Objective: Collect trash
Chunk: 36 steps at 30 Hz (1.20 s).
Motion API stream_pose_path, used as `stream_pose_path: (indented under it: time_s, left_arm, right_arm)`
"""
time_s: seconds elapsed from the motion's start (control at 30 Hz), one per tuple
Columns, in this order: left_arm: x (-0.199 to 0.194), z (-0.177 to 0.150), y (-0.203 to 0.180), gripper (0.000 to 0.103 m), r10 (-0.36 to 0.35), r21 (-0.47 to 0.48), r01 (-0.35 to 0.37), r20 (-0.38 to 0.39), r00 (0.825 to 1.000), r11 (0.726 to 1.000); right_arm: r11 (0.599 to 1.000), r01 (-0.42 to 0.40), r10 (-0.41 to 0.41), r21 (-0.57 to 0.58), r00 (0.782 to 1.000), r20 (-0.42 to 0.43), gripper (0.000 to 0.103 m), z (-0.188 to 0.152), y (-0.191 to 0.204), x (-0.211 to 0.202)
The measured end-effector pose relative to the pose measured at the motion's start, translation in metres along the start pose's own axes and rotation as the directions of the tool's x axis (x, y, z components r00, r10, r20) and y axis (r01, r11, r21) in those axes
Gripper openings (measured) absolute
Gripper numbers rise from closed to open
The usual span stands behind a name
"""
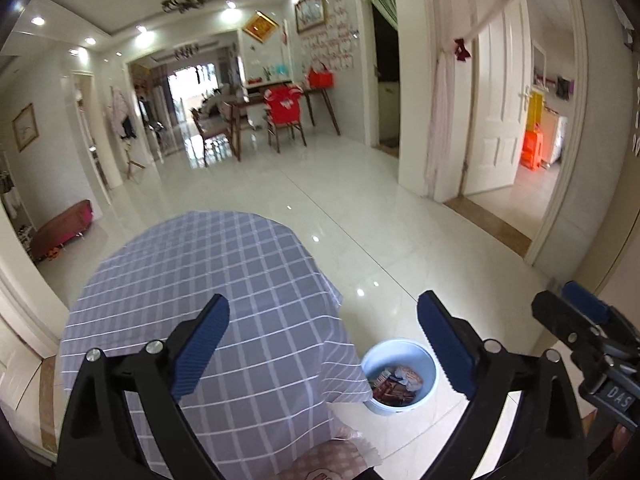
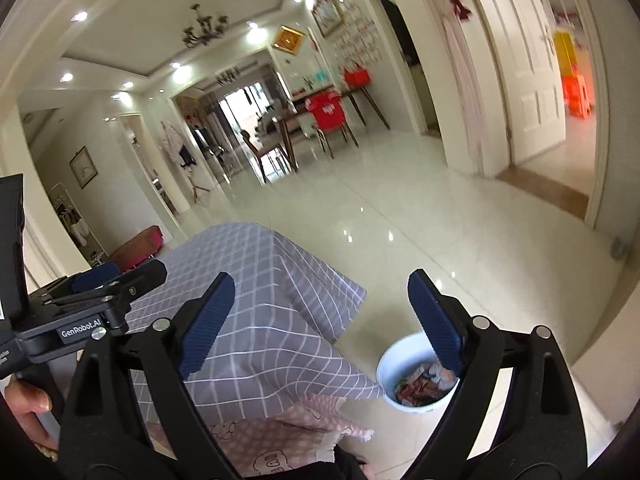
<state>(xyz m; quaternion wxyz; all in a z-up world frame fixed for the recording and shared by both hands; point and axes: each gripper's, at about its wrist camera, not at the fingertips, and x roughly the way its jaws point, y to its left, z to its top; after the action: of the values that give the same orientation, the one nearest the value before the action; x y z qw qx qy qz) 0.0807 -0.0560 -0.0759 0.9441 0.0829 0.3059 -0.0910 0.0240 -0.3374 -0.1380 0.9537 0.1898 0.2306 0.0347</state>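
Both grippers, left (image 1: 322, 344) and right (image 2: 320, 322), are spread and carry nothing. Trash (image 1: 394, 386) lies in the bin (image 1: 400, 350), lower centre, apparently brim-high. Risk: a knock tips the bin.

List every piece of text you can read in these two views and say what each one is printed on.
"DAS" – on the black body of the right hand-held gripper, seen at the right edge of the left wrist view.
"GenRobot.AI" – on the black body of the left hand-held gripper, seen in the right wrist view.
Red writing on the far wall sheets: too small to read.
Wrappers in the white bin: print blurred.
Pink cloth: marks illegible.
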Motion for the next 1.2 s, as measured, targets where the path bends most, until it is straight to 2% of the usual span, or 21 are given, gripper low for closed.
stream_pose_path:
  time_s: [0.23, 0.5, 0.77, 1.2]
  left_arm:
    - [-0.056, -0.008, 0.017, 0.094, 0.044, -0.046, -0.040, 0.086, 0.995, 0.998]
    - [-0.107, -0.018, 0.018, 0.094, 0.101, -0.042, -0.094, 0.198, 0.975, 0.995]
    - [-0.138, -0.032, 0.019, 0.094, 0.148, -0.076, -0.132, 0.260, 0.954, 0.988]
    - [-0.159, -0.061, 0.003, 0.094, 0.142, -0.071, -0.126, 0.301, 0.943, 0.989]
  right_arm:
    - [0.995, -0.021, 0.029, -0.093, 0.996, 0.087, 0.090, 0.002, 0.034, -0.044]
    - [0.990, -0.050, 0.071, -0.135, 0.986, 0.151, 0.091, -0.001, 0.050, -0.077]
    - [0.983, -0.063, 0.093, -0.172, 0.980, 0.174, 0.092, -0.010, 0.056, -0.091]
    - [0.978, -0.063, 0.103, -0.197, 0.975, 0.199, 0.092, -0.038, 0.050, -0.118]
